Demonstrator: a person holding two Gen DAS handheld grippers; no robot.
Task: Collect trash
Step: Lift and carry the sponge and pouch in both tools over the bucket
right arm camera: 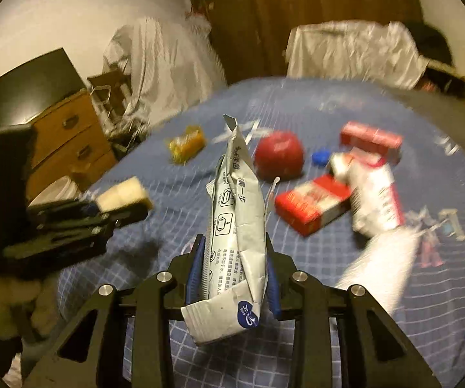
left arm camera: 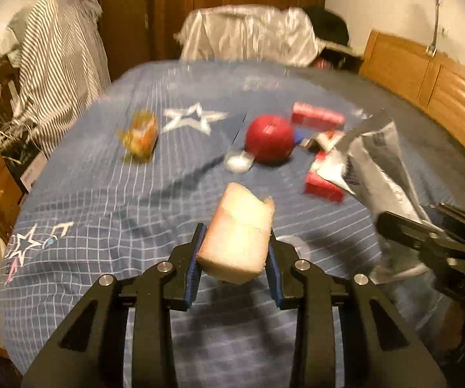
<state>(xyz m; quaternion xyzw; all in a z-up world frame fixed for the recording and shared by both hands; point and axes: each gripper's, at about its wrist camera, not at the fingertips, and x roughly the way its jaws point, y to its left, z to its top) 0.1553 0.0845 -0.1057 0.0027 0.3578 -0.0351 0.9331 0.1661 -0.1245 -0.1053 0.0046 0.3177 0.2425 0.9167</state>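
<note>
My left gripper is shut on a pale bitten piece of bread, lifted above the blue checked bedspread. The same bread shows at the left of the right wrist view, in the left gripper. My right gripper is shut on a crumpled silver-white printed packet that stands upright between its blue pads; that packet appears at the right of the left wrist view. On the bed lie a red apple, red-and-white cartons and a yellow wrapper.
A blue bottle cap lies beside the apple. A wooden dresser stands left of the bed, a wooden headboard on the right. Draped cloths hang at the far end. White crumpled paper lies near the right.
</note>
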